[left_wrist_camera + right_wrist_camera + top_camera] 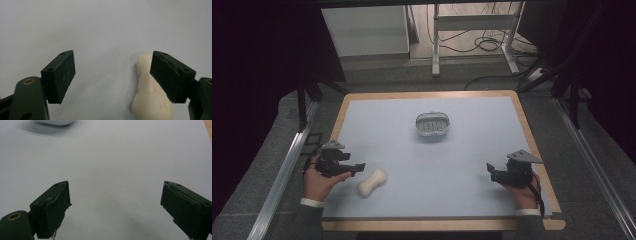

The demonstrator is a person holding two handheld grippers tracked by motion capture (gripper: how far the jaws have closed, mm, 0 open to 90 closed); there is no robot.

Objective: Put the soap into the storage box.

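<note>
A cream, peanut-shaped bar of soap [372, 183] lies on the pale blue mat near the front left. My left gripper [356, 168] is open just left of it, low over the mat. In the left gripper view the soap [150, 97] sits partly behind the right jaw, not between the jaws, and my left gripper [113, 75] holds nothing. A white soap dish [432, 125] with a slotted floor stands at the mat's middle back. My right gripper [490, 171] rests open at the front right, and the right gripper view shows my right gripper [115, 207] over bare mat.
The blue mat [462, 155] covers a wooden-edged table [532, 135]. Metal rails [287, 165] run along both sides. A desk frame and cables [482, 42] stand on the floor beyond the far edge. The dish's edge [53, 122] shows at the top of the right gripper view.
</note>
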